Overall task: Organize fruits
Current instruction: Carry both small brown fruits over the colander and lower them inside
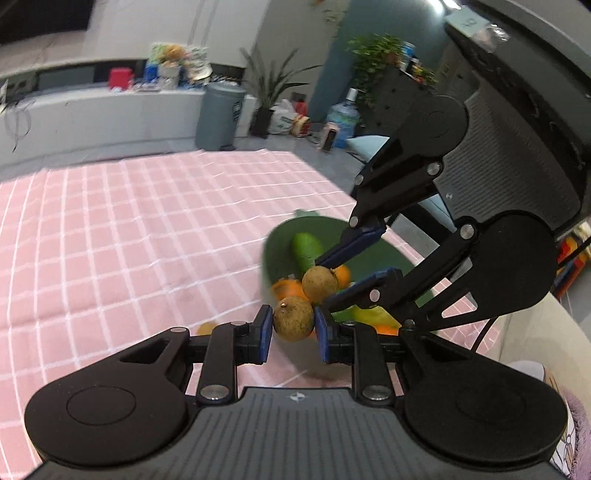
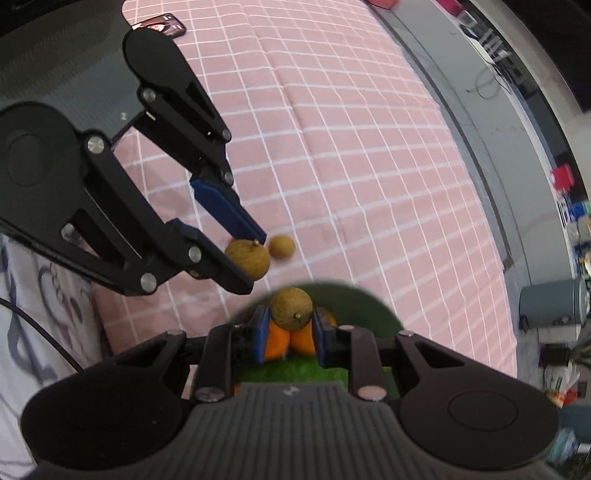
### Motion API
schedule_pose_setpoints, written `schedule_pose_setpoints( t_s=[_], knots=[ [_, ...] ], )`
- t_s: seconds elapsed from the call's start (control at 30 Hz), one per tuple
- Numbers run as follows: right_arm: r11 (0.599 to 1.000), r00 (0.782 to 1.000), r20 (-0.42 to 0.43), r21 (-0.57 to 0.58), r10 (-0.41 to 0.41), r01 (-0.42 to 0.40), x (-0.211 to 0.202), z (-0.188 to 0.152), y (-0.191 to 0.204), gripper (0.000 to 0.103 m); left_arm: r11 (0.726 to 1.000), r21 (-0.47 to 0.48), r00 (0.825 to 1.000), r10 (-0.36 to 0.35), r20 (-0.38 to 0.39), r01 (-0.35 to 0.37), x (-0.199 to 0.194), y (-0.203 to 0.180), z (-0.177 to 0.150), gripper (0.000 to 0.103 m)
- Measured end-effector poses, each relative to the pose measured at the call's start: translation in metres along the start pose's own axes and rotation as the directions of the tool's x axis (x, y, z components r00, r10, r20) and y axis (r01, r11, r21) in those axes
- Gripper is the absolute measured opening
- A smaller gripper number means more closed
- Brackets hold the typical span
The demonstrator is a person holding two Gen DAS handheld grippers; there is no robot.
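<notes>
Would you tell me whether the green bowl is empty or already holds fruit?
It holds fruit: the green bowl contains oranges and a green fruit, seen in the left wrist view.

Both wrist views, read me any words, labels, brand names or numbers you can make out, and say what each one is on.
No text can be read in either view.
Water jug: its label is too blurred to read.
Grey bin: a sticker on its side is too small to read.
Packages on the counter: their print is blurred.
Phone: the screen shows a picture and no words that can be read.
</notes>
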State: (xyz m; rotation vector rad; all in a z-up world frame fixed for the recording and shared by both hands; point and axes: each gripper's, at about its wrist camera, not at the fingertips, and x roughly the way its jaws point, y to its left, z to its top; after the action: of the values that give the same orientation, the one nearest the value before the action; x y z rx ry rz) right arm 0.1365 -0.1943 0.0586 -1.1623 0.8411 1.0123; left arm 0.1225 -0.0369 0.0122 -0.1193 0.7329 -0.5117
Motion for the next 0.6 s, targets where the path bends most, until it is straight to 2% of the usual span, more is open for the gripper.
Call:
schedule_pose_setpoints(
  t_s=[0.13, 0.23, 0.4, 0.6],
  knots=[
    [0.999, 1.000, -0.028, 0.045, -0.010, 0.011, -0.001, -0.026, -0.003, 0.020, 0.996, 0.091, 1.000, -0.001, -0.022, 0.003, 0.016, -0.025, 0.008, 0.027],
    [0.995, 0.998, -0.054, 0.093, -0.014, 0.019, 0.003, -0.046, -0.007, 0.020, 0.994, 0.105, 0.998, 0.002, -0.066, 0.005, 0.033, -0.034, 0.014, 0.027],
    [0.985, 0.997, -0.079, 0.171, -0.008, 0.022, 0.021, -0.057, -0.019, 0.020, 0.992, 0.122, 0.989, 0.035, -0.146, -0.017, 0.061, -0.039, 0.016, 0.027],
    [0.966, 0.996, -0.093, 0.259, 0.015, 0.009, 0.044, -0.066, -0.036, 0.020, 0.985, 0.169, 0.976, 0.077, -0.205, -0.042, 0.076, -0.047, 0.015, 0.027]
  ],
)
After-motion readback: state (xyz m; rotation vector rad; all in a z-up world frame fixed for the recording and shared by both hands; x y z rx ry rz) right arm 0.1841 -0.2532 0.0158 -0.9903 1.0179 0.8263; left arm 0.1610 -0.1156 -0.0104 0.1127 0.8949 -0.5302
